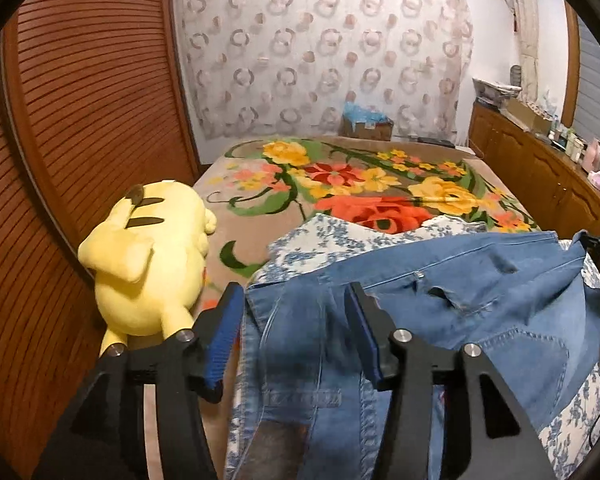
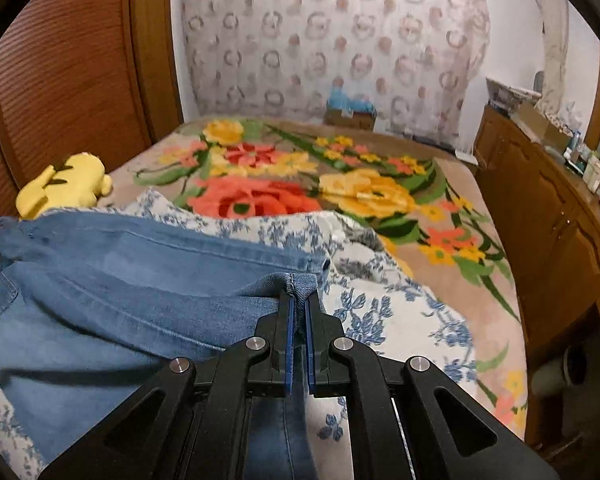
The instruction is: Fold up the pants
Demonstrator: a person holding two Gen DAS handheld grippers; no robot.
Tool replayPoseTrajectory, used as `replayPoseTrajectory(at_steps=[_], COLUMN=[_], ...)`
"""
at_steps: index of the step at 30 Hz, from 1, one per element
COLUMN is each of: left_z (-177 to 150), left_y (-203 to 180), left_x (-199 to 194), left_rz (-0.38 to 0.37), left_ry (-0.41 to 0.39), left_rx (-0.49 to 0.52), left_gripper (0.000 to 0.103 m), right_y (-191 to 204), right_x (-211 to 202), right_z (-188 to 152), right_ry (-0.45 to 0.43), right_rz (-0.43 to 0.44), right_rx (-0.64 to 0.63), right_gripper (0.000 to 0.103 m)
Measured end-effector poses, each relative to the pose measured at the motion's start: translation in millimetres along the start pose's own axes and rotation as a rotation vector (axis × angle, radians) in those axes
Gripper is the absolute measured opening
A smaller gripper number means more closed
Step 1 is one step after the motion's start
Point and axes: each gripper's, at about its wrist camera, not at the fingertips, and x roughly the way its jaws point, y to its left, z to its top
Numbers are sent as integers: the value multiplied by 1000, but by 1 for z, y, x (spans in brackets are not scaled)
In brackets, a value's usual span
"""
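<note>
Broadly, the bed with its floral blanket carries a blue-and-white floral cloth, and the blue denim pants lie across that. Between the parted fingers of the left tool sits denim, unpinched. Clamped narrowly, the right tool pinches a hemmed edge of the pants.

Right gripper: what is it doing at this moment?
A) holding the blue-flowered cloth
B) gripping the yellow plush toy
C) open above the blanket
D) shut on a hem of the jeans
D: the right gripper has its blue pads pinched together on a stitched hem of the jeans.
</note>
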Motion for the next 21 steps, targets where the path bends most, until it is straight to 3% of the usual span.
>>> replayPoseTrajectory(at_steps=[2,6,13,21], left_z=[1,1,-6,-10], left_y=[8,14,7,0], left_x=[-3,-1,43,83], left_rz=[-16,-8,-46,-59], left_ry=[-2,2,106,189], left_rx=[-16,-10,0,32], left_gripper=[65,66,66,66], right_y=[1,-2,-20,-26], right_x=[7,8,-10,-9], right_z=[3,19,12,4], right_ry=[12,0,-24,-9], right_rz=[10,31,54,87], right_rx=[-3,40,42,21], right_gripper=[4,5,34,41])
